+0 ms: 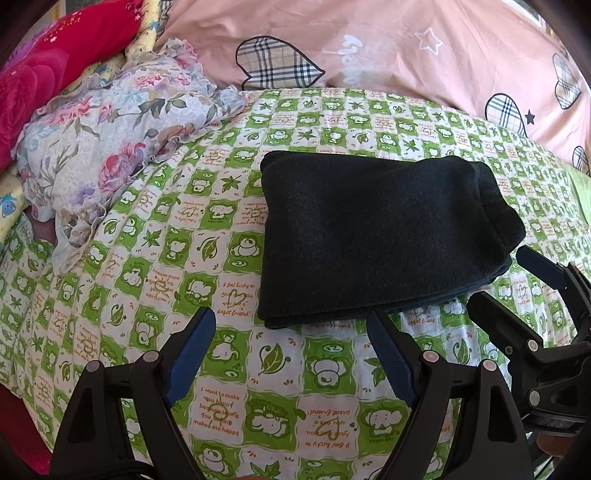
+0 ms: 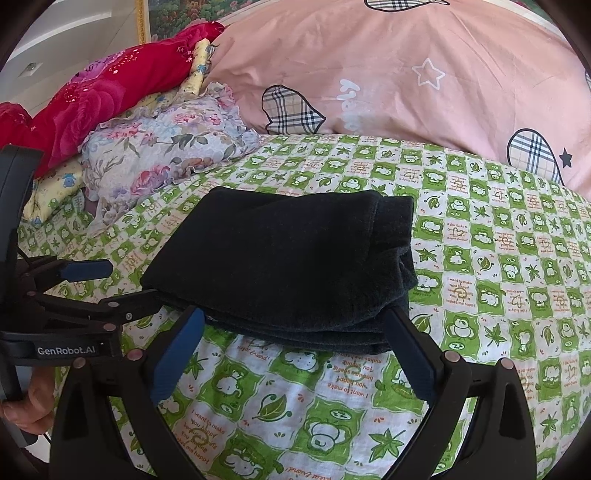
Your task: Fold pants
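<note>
The dark, near-black pants (image 1: 373, 236) (image 2: 284, 266) are seen folded into a compact, roughly rectangular stack of several layers, laid flat on the bed, with layered edges shown along the near side and bunched folds at the right end.

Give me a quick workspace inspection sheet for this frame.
Surface: bed sheet, green-white cartoon print, flat.
Job's things: dark pants folded into a compact stack, lying free.
Clutter: floral cloth, red rose blanket, pink duvet behind.
Grippers: left gripper open, short of the pants; right gripper open, fingertips at the stack's near edge, holding nothing.
Cables: thin black one by left gripper's handle.
Surroundings: framed picture, white wall.
</note>
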